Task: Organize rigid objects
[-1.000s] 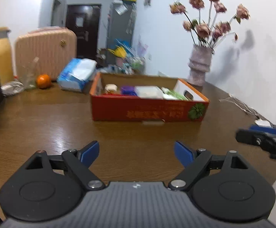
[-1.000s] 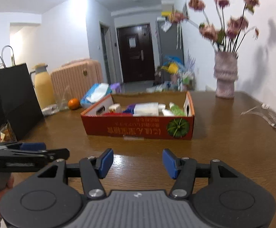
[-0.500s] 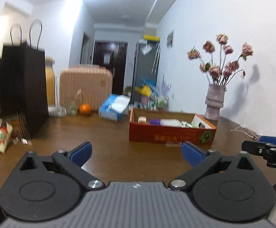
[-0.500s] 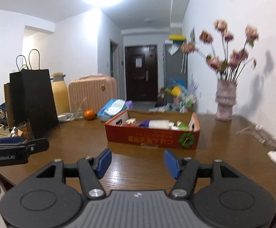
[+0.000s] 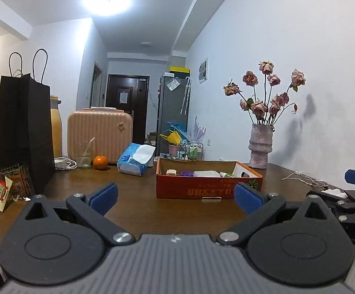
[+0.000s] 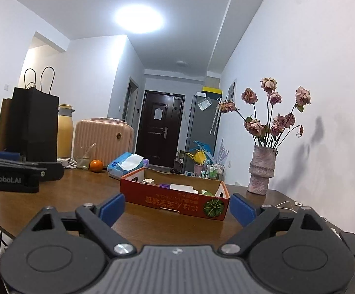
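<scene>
A matte black paper bag point(image 5: 28, 132) is standing at the left of the glossy wooden counter point(image 5: 138, 196), a ribbed pink suitcase point(image 5: 99, 134) beside it. The red cardboard box point(image 5: 202, 188) of small rigid items is sitting mid-counter. Left hand-held gripper point(image 5: 175, 196) is gaping wide, empty; right hand-held gripper point(image 6: 176, 208) has just been opening, nothing between its jaws.
</scene>
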Demonstrator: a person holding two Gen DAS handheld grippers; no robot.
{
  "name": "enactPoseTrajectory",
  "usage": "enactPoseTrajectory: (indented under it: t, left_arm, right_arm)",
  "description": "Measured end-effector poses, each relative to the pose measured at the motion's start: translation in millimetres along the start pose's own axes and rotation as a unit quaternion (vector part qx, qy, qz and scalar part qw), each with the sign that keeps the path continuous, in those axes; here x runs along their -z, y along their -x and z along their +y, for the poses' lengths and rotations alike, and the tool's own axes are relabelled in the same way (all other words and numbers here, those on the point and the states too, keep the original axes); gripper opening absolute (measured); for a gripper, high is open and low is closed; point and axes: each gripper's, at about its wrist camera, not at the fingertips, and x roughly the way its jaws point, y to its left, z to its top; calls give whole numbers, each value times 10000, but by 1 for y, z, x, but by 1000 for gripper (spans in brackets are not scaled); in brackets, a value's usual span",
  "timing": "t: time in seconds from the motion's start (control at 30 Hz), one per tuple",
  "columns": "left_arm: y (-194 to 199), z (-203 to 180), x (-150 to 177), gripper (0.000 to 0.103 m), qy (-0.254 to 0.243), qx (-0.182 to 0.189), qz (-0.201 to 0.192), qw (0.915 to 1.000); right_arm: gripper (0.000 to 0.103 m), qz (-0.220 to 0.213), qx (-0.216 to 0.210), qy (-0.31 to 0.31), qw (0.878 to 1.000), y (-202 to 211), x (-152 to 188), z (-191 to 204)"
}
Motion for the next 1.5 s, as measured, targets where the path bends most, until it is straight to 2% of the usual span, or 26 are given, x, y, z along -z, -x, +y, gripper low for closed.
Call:
enactPoseTrajectory:
  t: [0.4,1.5]
  left_arm:
    - [5,-6,0,103,-164,116,-44,9998]
    - [3,-9,2,103,-216,159,27,9996]
  right_arm:
    - [96,20,-11,-123,9999,0,1,-3]
    - [97,66,37,-164,9998,0,2,-5]
